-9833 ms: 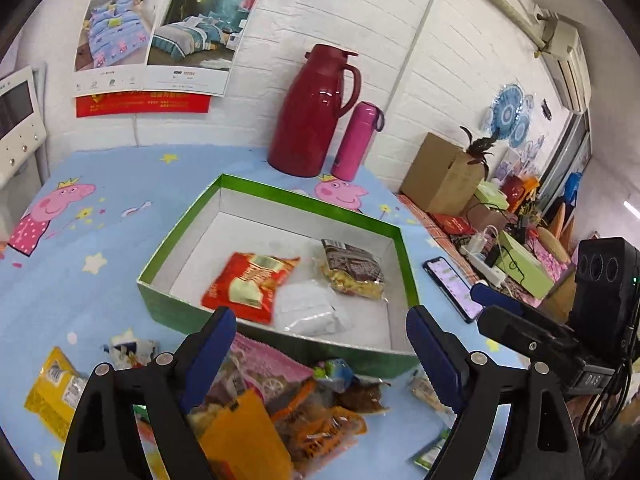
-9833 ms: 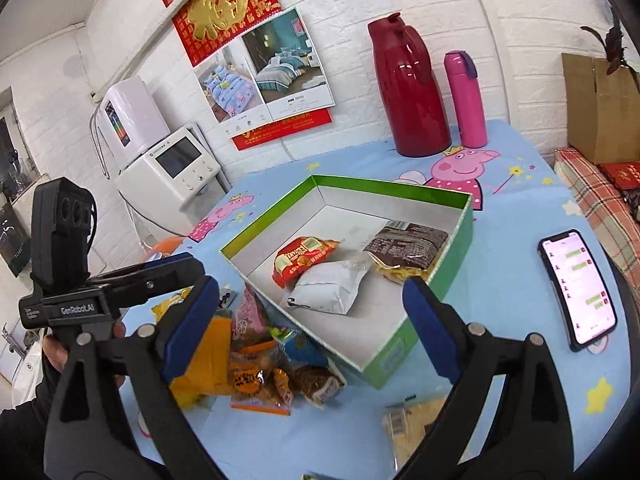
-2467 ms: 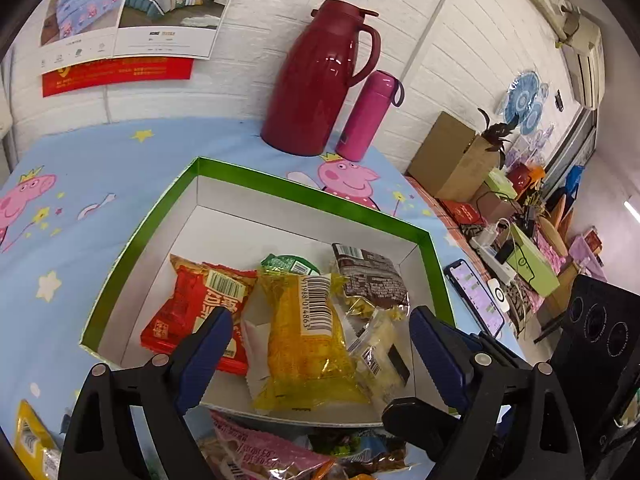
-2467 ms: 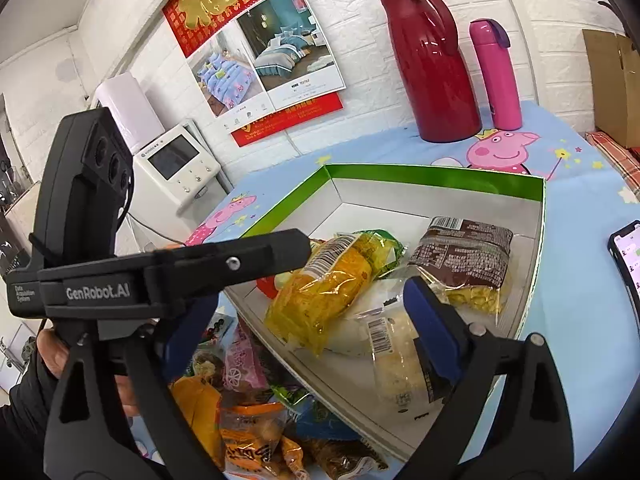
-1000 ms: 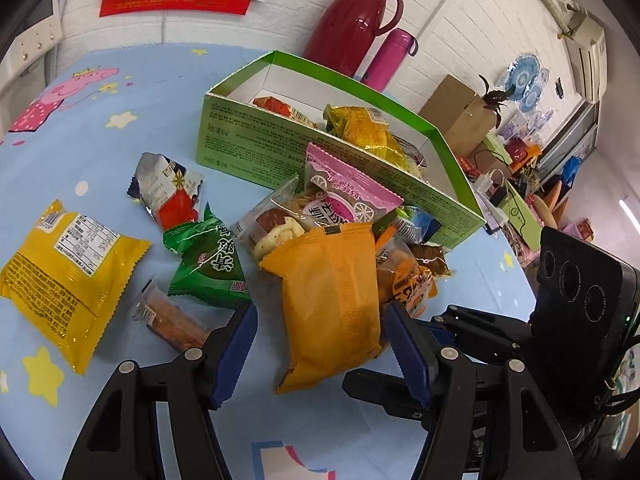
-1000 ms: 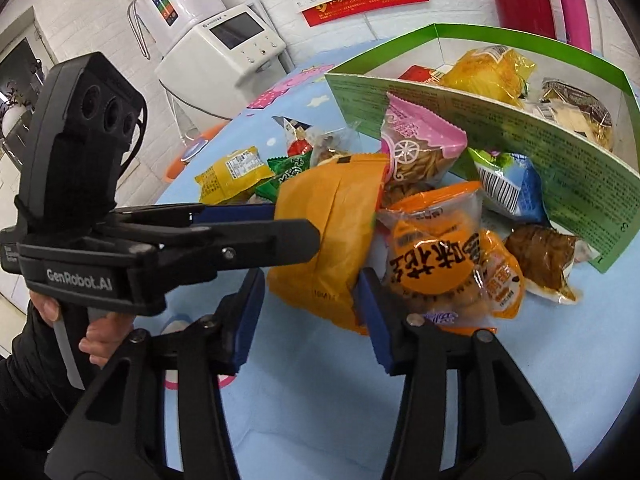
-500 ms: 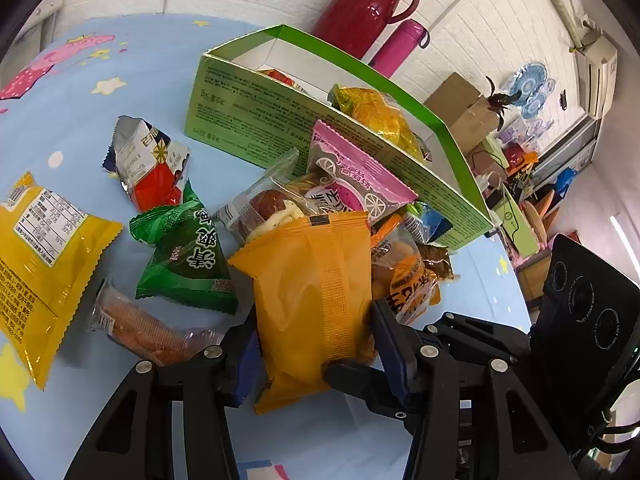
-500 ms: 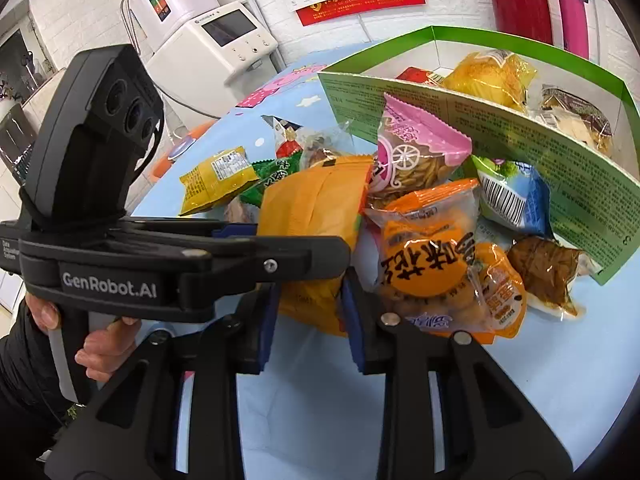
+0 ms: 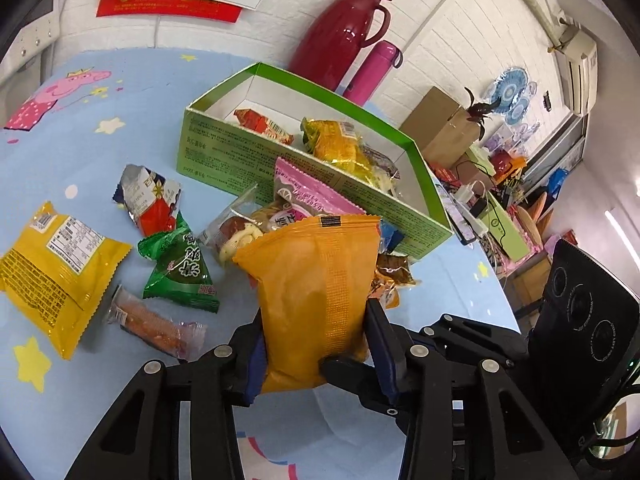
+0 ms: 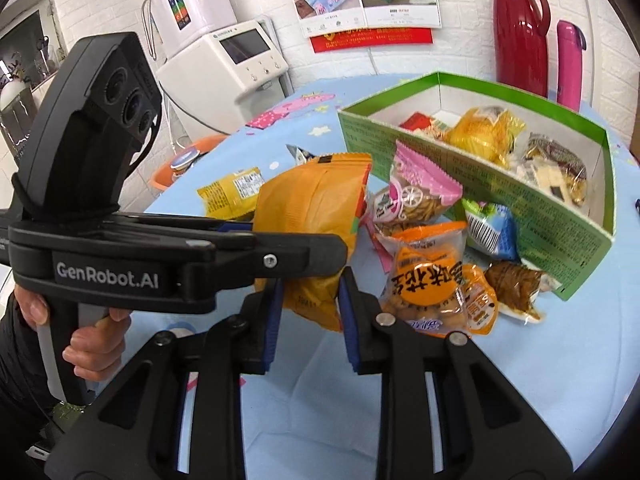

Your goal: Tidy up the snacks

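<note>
Orange foil dominates both wrist views: an orange snack bag stands upright between the blue pads of the left tool, whose fingers press into the bag's lower sides, so that tool is clamped on it. The right tool has its two pads drawn close together around the bag's bottom corner; whether they actually pinch the foil cannot be told from either view. A hand grips the left tool's handle at the left edge of the right wrist view.

Everything else sits relative to the green box on the blue cartoon-print tabletop. Inside the box lie a red packet, a yellow packet and a dark brown packet. Leaning on the box's near wall are a pink packet and a blue packet. In front of that wall, near the held bag, lie an orange cookie packet and a brown wrapped snack. Further out from the box are a green triangular packet, a silver-and-red wrapper, a large yellow bag and a clear-wrapped orange stick. Behind the box stand a red thermos jug and a pink bottle.
</note>
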Action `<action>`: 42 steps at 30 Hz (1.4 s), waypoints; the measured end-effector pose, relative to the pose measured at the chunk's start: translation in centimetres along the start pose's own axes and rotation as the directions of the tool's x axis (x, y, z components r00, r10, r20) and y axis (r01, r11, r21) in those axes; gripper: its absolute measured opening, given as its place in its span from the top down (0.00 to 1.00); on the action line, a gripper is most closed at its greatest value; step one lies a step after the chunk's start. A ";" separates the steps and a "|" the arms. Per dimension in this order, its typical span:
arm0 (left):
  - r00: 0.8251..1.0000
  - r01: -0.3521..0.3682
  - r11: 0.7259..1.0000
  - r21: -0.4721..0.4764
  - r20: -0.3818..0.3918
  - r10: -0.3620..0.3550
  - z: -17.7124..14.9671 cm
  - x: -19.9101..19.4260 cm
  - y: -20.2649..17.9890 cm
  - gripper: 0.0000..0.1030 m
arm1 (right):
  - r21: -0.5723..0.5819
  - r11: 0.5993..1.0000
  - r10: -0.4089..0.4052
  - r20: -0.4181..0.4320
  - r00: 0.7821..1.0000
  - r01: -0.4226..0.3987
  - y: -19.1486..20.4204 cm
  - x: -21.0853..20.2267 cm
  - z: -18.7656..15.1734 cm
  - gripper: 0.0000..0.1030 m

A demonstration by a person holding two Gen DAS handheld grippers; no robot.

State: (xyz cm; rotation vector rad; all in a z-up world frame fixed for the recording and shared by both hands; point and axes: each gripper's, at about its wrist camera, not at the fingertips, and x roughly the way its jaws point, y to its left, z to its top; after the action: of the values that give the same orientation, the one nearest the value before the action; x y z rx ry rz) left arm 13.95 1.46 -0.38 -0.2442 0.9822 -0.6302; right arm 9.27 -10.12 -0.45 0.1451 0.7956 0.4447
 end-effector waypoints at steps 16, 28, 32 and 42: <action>0.994 0.003 0.989 0.145 0.107 -0.018 7.4 -0.6 -5.5 0.57 | -0.014 0.993 -0.115 0.185 0.976 0.120 -2.3 -3.5 5.2 0.72; 0.995 0.031 0.987 0.158 0.091 -0.046 12.7 4.7 -6.6 0.57 | 0.029 0.976 -0.219 0.199 0.955 0.218 -7.1 -2.8 8.4 0.71; 0.996 0.035 0.987 0.154 0.071 -0.046 13.7 6.5 -6.6 0.57 | 0.047 0.971 -0.237 0.188 0.953 0.233 -8.8 -2.2 8.8 0.71; 0.997 -0.043 0.994 0.105 0.067 0.036 14.4 9.0 -4.9 0.24 | 0.063 0.958 -0.288 0.182 0.940 0.281 -10.9 -0.3 8.7 0.23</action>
State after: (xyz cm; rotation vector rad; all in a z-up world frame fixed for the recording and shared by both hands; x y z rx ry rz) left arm 27.60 -9.04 3.49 -0.1500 0.8862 -0.6331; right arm 18.93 -19.73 2.59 0.1022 0.6243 0.1390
